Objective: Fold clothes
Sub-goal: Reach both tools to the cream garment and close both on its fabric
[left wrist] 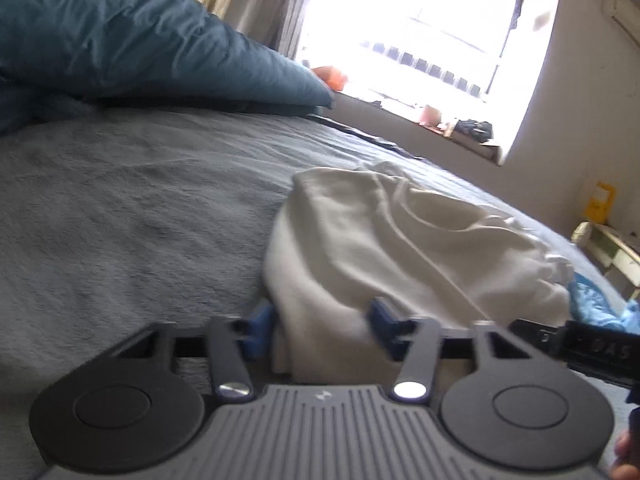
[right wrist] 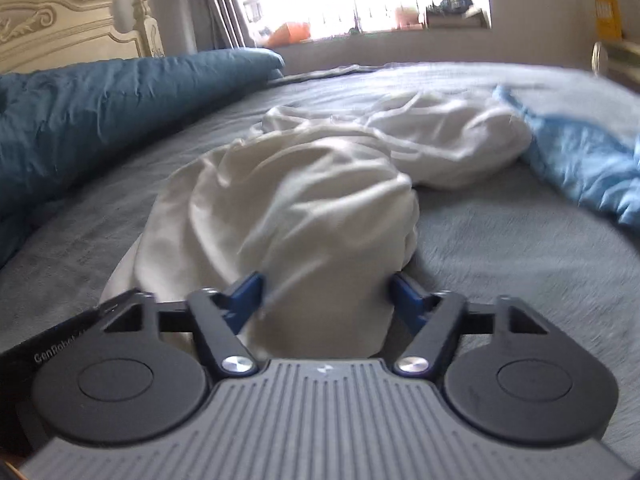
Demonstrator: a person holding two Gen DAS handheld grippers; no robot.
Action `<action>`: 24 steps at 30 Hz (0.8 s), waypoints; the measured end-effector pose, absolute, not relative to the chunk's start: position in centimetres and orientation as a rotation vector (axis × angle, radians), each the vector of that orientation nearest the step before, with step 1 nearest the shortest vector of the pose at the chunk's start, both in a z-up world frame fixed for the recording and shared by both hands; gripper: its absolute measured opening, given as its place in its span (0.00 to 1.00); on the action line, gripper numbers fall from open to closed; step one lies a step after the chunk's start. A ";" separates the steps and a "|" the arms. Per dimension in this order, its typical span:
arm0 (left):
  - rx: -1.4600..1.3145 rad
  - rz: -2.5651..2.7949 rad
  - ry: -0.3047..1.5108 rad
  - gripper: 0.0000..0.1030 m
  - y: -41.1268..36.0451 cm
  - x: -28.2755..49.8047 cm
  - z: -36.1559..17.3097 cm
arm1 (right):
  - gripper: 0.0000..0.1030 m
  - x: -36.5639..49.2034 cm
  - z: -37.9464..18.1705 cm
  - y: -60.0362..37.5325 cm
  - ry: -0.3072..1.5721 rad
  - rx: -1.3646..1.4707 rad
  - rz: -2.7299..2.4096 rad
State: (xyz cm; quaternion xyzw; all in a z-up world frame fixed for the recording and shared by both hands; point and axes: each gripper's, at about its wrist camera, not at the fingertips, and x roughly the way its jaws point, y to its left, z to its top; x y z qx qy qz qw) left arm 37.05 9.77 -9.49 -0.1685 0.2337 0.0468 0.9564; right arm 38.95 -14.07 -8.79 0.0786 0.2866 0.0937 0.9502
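Note:
A crumpled white garment (left wrist: 400, 240) lies on the grey bed sheet (left wrist: 140, 208). In the left wrist view, my left gripper (left wrist: 320, 320) has its blue fingers wide apart with a fold of the white cloth bunched between them. In the right wrist view, my right gripper (right wrist: 326, 296) also has its blue fingers spread, with a thick roll of the same white garment (right wrist: 304, 200) between them. Whether the pads press the cloth is not clear. The right gripper's black body shows at the lower right of the left wrist view (left wrist: 592, 348).
A teal duvet (right wrist: 80, 120) is heaped along the left by the cream headboard (right wrist: 60, 28). A light blue garment (right wrist: 580, 152) lies to the right of the white one. A bright window (left wrist: 420, 32) and sill with small items are beyond the bed.

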 end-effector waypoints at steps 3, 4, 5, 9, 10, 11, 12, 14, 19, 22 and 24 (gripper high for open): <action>-0.317 0.130 0.441 0.11 9.1 36.2 -8.9 | 0.32 37.7 -8.2 -13.4 0.549 0.104 0.194; -0.334 0.127 0.446 0.10 9.2 35.9 -8.7 | 0.30 37.3 -7.9 -13.3 0.540 0.085 0.195; -0.351 0.120 0.453 0.10 9.4 35.6 -8.5 | 0.28 37.0 -7.6 -13.2 0.535 0.075 0.196; -0.351 0.080 0.488 0.08 9.8 34.1 -7.4 | 0.25 35.5 -6.4 -13.1 0.530 0.084 0.196; -0.352 0.072 0.489 0.08 9.9 33.5 -7.0 | 0.25 34.9 -6.0 -13.0 0.530 0.084 0.198; -0.348 0.059 0.492 0.08 9.9 32.8 -6.5 | 0.25 34.4 -5.7 -13.0 0.530 0.082 0.200; -0.343 0.046 0.496 0.08 10.0 32.1 -6.1 | 0.24 33.6 -5.4 -13.0 0.531 0.085 0.202; -0.315 0.023 0.500 0.08 9.9 30.4 -5.1 | 0.24 32.0 -4.9 -13.2 0.531 0.090 0.212; -0.308 -0.047 0.520 0.07 10.1 24.8 -3.3 | 0.24 26.6 -4.1 -14.3 0.538 0.127 0.226; -0.307 -0.094 0.534 0.07 9.9 20.9 -2.4 | 0.23 23.0 -3.6 -15.3 0.543 0.161 0.236; -0.310 -0.129 0.542 0.07 9.9 18.1 -1.8 | 0.23 20.3 -3.2 -15.9 0.543 0.179 0.243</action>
